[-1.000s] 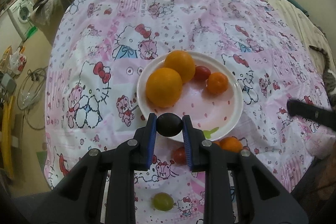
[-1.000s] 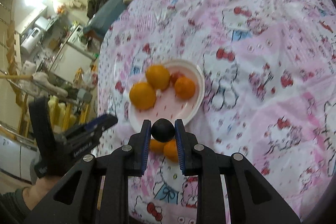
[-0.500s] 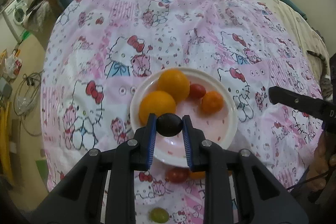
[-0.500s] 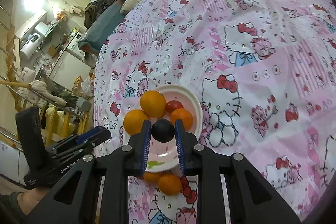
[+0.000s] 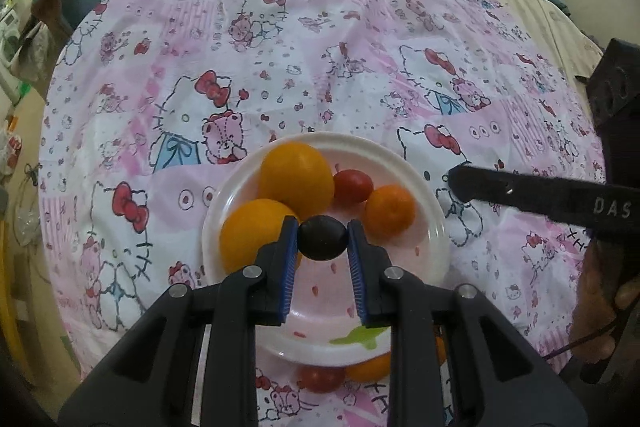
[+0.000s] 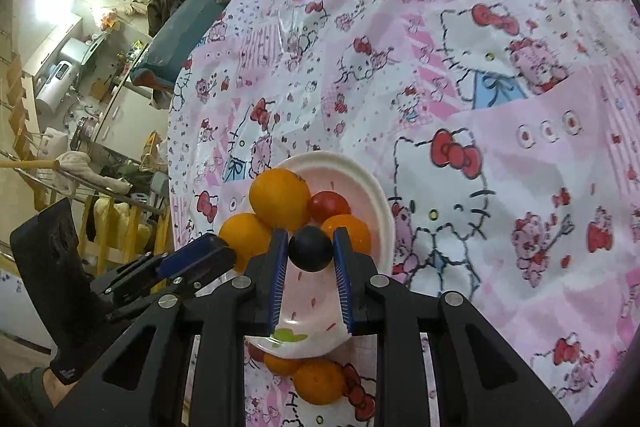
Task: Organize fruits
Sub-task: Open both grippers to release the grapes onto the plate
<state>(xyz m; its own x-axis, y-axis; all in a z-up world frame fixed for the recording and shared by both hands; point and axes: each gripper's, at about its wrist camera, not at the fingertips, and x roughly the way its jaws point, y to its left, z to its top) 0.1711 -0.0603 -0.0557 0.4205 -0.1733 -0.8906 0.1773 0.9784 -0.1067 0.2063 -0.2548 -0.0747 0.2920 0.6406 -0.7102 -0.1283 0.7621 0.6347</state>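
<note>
oranges (image 5: 294, 179), tomato (image 5: 353, 185) on plate (image 5: 430, 211) | dark fruit (image 5: 322, 238) held above

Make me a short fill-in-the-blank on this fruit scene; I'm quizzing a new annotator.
1. The left gripper and the right gripper each clamp a small ___ round fruit in their jaws.
2. The plate holds ___ orange fruits.
3. One ___ tomato lies among them.

Missing words: dark; three; red

left gripper (image 5: 322, 245) — black frame | blue ribbed fingers (image 5: 289, 267) | silver screws | right gripper (image 6: 311, 248) — same build
</note>
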